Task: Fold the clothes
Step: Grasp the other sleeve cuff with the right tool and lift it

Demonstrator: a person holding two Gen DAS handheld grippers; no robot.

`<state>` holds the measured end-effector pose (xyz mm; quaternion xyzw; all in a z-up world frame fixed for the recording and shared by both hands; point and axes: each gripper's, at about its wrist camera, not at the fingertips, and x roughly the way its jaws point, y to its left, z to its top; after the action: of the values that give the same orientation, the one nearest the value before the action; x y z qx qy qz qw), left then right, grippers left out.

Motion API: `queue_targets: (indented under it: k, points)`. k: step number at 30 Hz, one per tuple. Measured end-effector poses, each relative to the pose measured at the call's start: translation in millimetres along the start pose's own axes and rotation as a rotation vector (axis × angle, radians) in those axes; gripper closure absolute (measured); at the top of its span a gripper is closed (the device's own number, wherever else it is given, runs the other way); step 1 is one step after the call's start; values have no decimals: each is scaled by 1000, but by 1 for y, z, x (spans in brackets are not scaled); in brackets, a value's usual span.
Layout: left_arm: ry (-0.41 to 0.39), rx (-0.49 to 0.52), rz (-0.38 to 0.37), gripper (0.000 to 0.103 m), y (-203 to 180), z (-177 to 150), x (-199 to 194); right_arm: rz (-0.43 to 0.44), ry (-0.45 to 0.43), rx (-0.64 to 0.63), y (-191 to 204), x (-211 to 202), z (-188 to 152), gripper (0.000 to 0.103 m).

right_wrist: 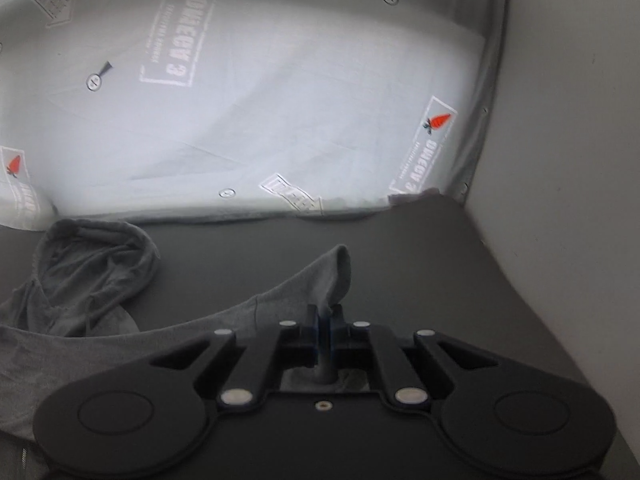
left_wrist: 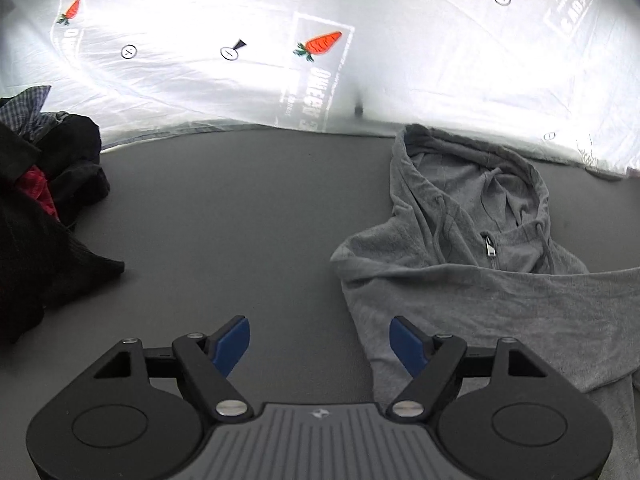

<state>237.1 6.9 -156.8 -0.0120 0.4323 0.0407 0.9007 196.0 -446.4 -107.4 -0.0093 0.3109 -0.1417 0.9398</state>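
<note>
A grey zip hoodie [left_wrist: 472,248] lies on the dark grey table, hood toward the far edge. Its left shoulder is just ahead of my left gripper [left_wrist: 320,344], which stands open with blue pads; the right pad [left_wrist: 406,346] sits over the hoodie's edge and nothing is between the fingers. In the right wrist view the same hoodie [right_wrist: 92,280] spreads at the left, and its sleeve [right_wrist: 316,280] is lifted off the table. My right gripper [right_wrist: 325,330] is shut on that sleeve near the cuff, which sticks up past the fingers.
A pile of dark clothes [left_wrist: 44,216], black with red and plaid pieces, sits at the left. A white sheet [left_wrist: 320,60] printed with carrots hangs behind the table. A pale wall [right_wrist: 568,160] borders the table's right side. Bare dark table [left_wrist: 224,216] lies between pile and hoodie.
</note>
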Motion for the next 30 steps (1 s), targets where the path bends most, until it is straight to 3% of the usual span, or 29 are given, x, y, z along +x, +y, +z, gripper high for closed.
queue_targets:
  k: [5,7,15,21,24,26,29,30]
  points:
    - [67,111,4,25,-26,-10,34,-51,137,84,-22,28,-41,95]
    - [80,152,11,25,-33,-14,43,-87,182,77,-20,37,-56,88]
    - [16,171,138,25,-24,16,82,-109,248,117,0,38,-89,82]
    - [-22,186,174,24,-15,48,118,-120,288,67,20,41,-97,81]
    - [-46,229,265,25,-15,62,133,-118,312,99,19,43,-98,78]
    - [-29,171,251,25,-7,77,137,-117,315,139,15,43,-98,75]
    - [-30,15,146,25,7,90,124,-98,303,263,1,42,-99,64]
    - [-34,-10,105,24,7,91,117,-84,295,330,-5,42,-99,52]
